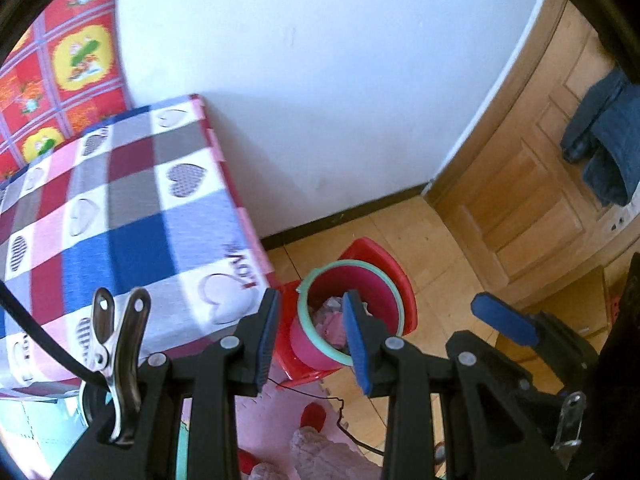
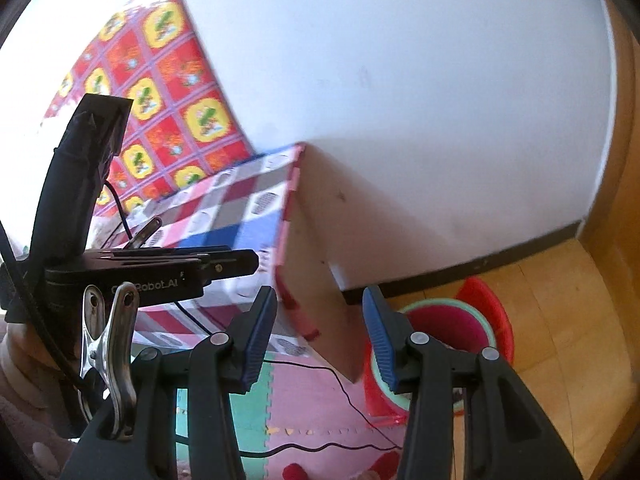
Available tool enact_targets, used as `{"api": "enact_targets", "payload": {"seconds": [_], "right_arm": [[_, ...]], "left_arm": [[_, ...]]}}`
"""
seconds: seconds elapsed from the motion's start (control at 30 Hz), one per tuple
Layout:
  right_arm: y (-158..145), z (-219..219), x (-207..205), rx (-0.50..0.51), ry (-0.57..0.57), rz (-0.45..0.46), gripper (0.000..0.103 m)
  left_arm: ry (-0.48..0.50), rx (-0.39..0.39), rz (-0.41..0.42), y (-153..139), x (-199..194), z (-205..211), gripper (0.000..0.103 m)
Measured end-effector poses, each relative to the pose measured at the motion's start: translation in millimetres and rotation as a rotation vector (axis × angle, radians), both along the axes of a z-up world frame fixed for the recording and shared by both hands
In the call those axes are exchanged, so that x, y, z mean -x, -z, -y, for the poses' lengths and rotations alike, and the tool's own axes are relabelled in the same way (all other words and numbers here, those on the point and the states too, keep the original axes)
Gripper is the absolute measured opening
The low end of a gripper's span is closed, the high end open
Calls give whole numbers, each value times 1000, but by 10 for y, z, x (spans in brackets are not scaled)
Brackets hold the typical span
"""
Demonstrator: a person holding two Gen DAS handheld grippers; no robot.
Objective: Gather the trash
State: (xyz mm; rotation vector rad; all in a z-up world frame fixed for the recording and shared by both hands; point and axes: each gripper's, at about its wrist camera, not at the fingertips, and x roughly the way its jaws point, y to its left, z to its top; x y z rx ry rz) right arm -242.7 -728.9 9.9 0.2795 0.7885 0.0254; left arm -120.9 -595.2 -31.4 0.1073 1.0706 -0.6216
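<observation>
Both grippers are up in the air beside the bed [image 1: 120, 208], and both point down toward the floor. The left gripper [image 1: 310, 340] has its jaws partly open, and nothing is between the blue pads. The right gripper [image 2: 318, 340] is also partly open, a little wider, and it is empty too.

The bin [image 1: 376, 284] is a pink bucket with a green rim. It stands on the wooden floor [image 1: 440, 248] near the wall [image 1: 320, 80], just past the corner of the bed, with a red tray [image 1: 384, 256] behind and under it. Some crumpled paper [image 1: 332, 308] already lies inside the bin. On the foam mat [image 2: 304, 392] a thin black cable [image 2: 340, 448] runs across, and something red [image 1: 314, 416] lies near it, but it is too blurred to say what it is.

In my judgement, the step in hand is a move between two pick-ups: neither gripper carries trash, so the hands are free. The next move calls for finding a loose piece of trash, lowering one gripper over it with the jaws wide enough, and closing on it. After this the piece must go over the bin. The cable on the mat is a risk, because a jaw can catch it.
</observation>
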Motion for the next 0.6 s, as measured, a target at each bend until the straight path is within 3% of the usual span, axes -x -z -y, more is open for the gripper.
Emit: {"api": "enact_targets", "payload": {"seconds": [0.3,0.6], "right_arm": [[-269,-708,-217,-23,-87,44,47],[-370,-1595,-375,-40,-219,58,47]], "left_arm": [[-86,15,33,-366,-17,-878,33],[-216,-33,62,-547,34,-1802,33]]}}
